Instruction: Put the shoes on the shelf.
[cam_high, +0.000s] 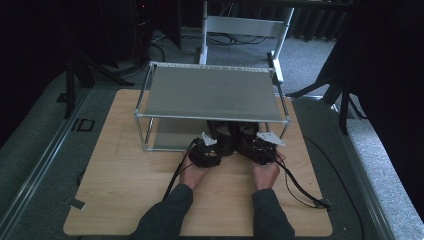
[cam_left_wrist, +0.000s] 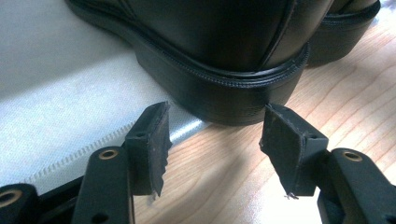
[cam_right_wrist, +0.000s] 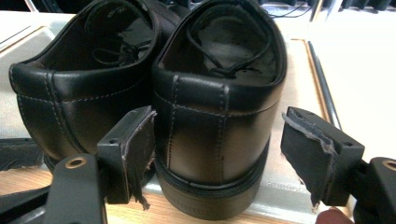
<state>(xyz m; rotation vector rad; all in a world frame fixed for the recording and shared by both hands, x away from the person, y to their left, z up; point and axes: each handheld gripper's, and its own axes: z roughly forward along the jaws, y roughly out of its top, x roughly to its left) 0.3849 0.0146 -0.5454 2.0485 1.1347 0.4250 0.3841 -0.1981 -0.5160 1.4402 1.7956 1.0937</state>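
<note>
Two black leather shoes, heels toward the person, side by side on the rack's lower shelf: left shoe (cam_right_wrist: 70, 98), right shoe (cam_right_wrist: 219, 116). Smooth, stitched uppers; thick ribbed rubber soles; laces loose inside. Toes cut off from view; in high view mostly hidden under the rack's (cam_high: 210, 92) grey metal top. Left claw (cam_left_wrist: 212, 149) open, pads frayed, nothing gripped, just short of a heel. Right claw (cam_right_wrist: 219, 154) wide open, astride right shoe's heel, pads clear. Bench (cam_high: 125, 190) pale wood-grain.
</note>
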